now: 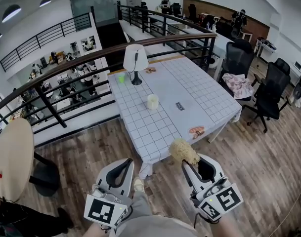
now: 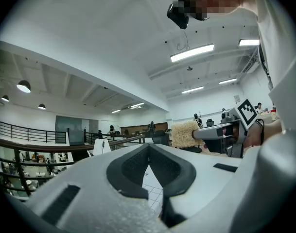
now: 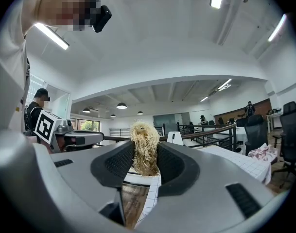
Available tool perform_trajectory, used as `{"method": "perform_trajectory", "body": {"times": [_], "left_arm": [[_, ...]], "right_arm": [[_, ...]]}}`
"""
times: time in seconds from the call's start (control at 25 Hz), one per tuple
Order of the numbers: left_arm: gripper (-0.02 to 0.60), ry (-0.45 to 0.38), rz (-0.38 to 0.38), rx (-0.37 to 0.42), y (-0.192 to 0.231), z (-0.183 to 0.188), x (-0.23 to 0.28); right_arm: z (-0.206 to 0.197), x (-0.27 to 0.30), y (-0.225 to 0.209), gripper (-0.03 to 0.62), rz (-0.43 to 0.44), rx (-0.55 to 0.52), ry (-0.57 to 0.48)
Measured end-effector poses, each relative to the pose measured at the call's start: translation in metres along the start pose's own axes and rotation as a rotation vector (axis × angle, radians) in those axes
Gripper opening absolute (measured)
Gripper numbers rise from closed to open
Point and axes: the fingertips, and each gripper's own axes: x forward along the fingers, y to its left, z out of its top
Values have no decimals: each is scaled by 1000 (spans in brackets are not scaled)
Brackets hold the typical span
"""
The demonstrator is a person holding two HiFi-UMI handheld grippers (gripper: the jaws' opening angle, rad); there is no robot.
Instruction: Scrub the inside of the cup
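So, left gripper (image 1: 126,162): jaws pressed fully together, nothing in them, near left
Right gripper (image 1: 186,165): clamped on a fuzzy tan scrubber (image 1: 184,151), bristly end poking out past the tips
Cup (image 1: 152,101): upright on the gridded table (image 1: 204,95), well apart from both grippers, just near-right of the white lamp (image 1: 135,60)

Fibrous straw-like scrubber (image 1: 184,152), matt checked cloth on the table (image 1: 209,100), wood-plank floor (image 1: 249,157).

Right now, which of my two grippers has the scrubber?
The right gripper: its jaws are shut on the straw-coloured fibre scrubber. The left gripper is shut too, but with nothing between its jaws.
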Motion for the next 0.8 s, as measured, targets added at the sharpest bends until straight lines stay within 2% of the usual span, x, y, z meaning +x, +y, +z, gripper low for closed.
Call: {"method": "perform_trajectory", "body": {"times": [0.12, 0.28, 0.52, 0.8], "left_arm": [[14, 24, -9, -12, 14, -8, 21], [14, -11, -28, -20, 45, -11, 48], [14, 9, -44, -48, 80, -24, 82], [14, -17, -76, -58, 131, -22, 122]], "right_arm": [[-1, 21, -12, 137, -15, -12, 5], [-4, 56, -26, 137, -33, -7, 21], [-13, 104, -40, 138, -42, -6, 53], [-8, 165, -56, 138, -64, -14, 79]]}}
